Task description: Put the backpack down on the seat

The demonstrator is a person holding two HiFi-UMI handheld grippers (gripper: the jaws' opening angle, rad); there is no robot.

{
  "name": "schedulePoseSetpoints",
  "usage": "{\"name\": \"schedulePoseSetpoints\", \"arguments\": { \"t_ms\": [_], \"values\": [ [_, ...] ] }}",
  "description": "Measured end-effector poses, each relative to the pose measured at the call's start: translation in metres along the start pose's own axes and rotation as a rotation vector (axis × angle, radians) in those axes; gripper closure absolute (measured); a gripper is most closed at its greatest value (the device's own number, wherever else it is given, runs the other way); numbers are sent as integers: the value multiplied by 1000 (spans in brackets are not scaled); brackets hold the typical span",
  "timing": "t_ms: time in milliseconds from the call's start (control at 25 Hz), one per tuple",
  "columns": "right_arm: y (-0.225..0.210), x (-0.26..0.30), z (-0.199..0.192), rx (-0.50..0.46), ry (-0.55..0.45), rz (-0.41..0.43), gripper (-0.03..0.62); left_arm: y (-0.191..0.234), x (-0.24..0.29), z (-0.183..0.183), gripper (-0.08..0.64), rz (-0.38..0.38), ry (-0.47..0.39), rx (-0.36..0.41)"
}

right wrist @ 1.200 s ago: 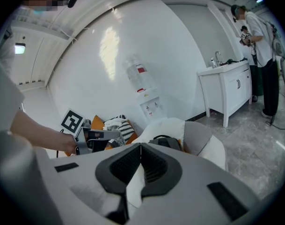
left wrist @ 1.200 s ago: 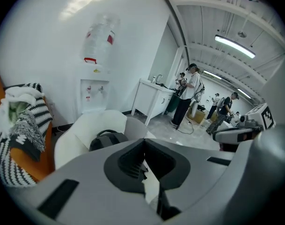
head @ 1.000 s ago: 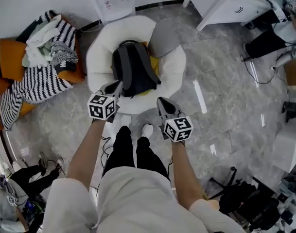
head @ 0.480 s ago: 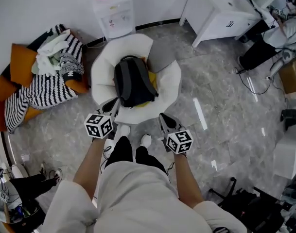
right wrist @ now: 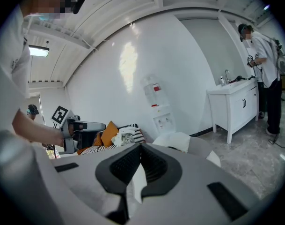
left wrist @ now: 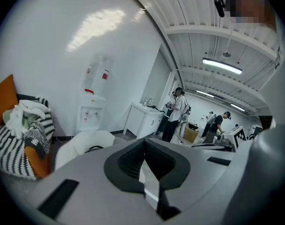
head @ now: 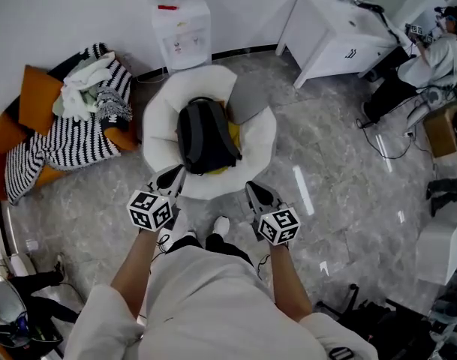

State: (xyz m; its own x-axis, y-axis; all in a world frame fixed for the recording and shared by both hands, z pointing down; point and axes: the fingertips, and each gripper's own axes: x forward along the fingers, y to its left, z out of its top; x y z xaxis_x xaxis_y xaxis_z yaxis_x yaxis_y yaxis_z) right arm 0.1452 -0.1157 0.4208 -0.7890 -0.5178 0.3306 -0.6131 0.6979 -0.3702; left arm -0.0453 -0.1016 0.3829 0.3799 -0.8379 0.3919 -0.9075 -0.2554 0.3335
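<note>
Head view, looking steeply down. The backpack (head: 205, 135) lies flat in the hollow of the round white seat (head: 157, 118), resting partly on a yellow cushion (head: 233, 130), so the task appears done.

Its long axis runs from the seat's near rim towards the far rim, the side where the water dispenser (head: 181, 28) stands. The left gripper (head: 174, 177) hangs just over the seat's near rim. The right gripper (head: 257, 192) is just outside that rim, to the other side. Both point towards the seat, and neither touches the backpack. The left one is slightly nearer to it.

Each gripper's jaws are together with nothing between them. Any further move would be a retreat from the near rim, with no grasp to release first.

Differences between views:
- The head view alone shows the whole backpack and how it lies.
- The left gripper view shows only the seat's pale rim and a dark loop of the backpack above it.
- The right gripper view shows the seat beyond its jaws and the left gripper in profile, held in a hand.
- Both gripper views show people standing farther off in the room.
</note>
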Motion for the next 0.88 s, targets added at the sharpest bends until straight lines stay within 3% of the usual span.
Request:
{"name": "schedulePoseSetpoints", "arguments": {
  "t_ms": [360,880],
  "values": [
    [46,-6,21,-20,-43,-8,568,-2,-40,16,543,-43,-40,18],
    [133,-41,21,-77,-114,-70,568,11,-135,15,543,-79,-111,72]
  ]
}}
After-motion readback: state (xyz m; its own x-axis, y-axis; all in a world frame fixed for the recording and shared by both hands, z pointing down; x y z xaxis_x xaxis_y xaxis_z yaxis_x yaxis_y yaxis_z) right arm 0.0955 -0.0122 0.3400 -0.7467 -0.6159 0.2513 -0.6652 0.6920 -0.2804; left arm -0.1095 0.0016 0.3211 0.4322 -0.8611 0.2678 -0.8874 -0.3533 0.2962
